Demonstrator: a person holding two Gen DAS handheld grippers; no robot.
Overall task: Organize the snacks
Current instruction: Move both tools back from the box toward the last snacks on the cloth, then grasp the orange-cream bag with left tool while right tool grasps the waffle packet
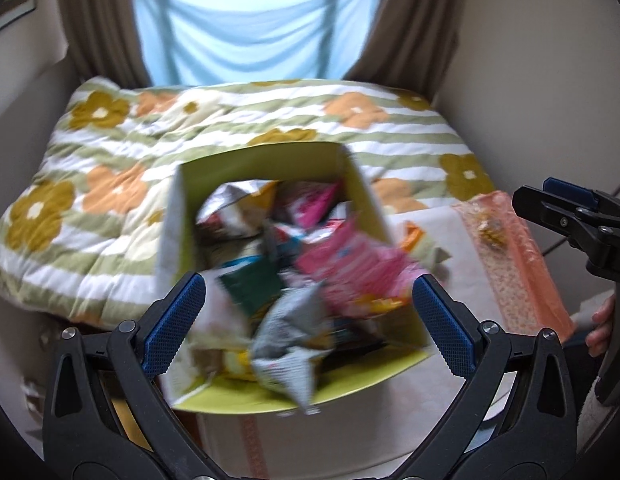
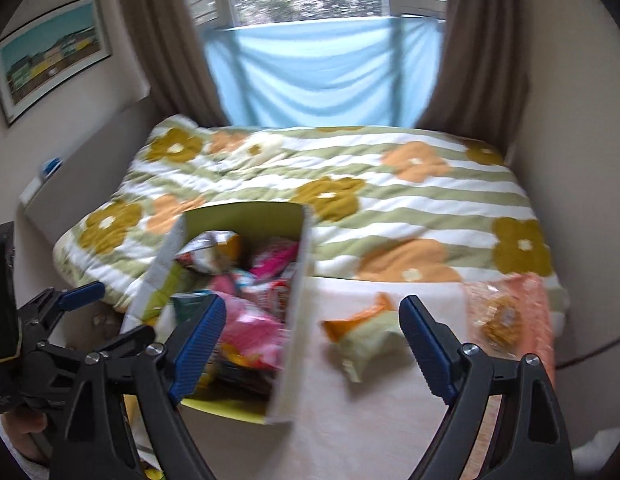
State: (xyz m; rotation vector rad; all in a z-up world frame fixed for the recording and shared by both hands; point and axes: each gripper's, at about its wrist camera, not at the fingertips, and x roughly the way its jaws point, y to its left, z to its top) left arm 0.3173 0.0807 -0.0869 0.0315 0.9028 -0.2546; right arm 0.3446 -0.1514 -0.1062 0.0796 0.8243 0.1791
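An open cardboard box (image 1: 373, 208), white outside and lime green inside, stands on the pale cloth-covered tabletop (image 2: 373, 420) just in front of the bed (image 2: 409, 200). It is heaped with crinkled foil and plastic snack packets (image 1: 341, 268): glossy pink ones, a dark green one, white ones with printing, and a silver-grey pillow-shaped bag (image 1: 290, 336) that rides up over the near rim. The motion blur hides any lettering.

To the right of the box, on the cloth, lies a single small snack packet (image 2: 361, 332), orange at one end and pale green at the other, puffed and creased. Further right lies a long, flat, peach-orange translucent wrapper (image 2: 521, 316) with something golden brown showing through it.

The left hand-held gripper (image 1: 308, 320) hangs over the near part of the box with its jaws spread wide, ribbed blue pads (image 1: 174, 320) on black plastic arms, pressing on nothing. The right hand-held gripper (image 2: 311, 344) is likewise released, its jaws apart above the cloth, with the orange and green packet seen between them but not touched; one pad overlaps the box's wall in the view.

The bed carries a quilted cover with green and white stripes and large mustard and orange flowers. Behind it, a light blue cloth (image 2: 317, 76) hangs across the window between brown curtains (image 1: 98, 20).
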